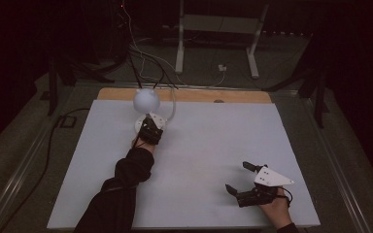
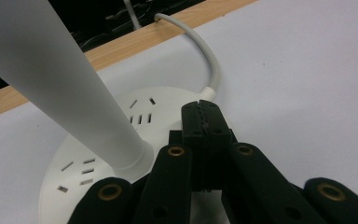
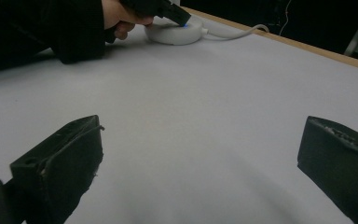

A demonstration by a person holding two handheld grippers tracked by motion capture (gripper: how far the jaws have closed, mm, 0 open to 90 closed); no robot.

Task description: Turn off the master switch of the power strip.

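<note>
At eleven o'clock on the worktop (image 1: pixel 199 145), the left gripper (image 2: pixel 204 122), jaws closed, presses the lamp base (image 2: pixel 121 121), probably switching it; right gripper (image 1: pixel 245 177) idles, jaws wide open, at five o'clock.

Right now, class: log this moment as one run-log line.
left gripper: shut, tips on lamp base | right gripper: open, idle on table | lamp cord: plugged in
</note>
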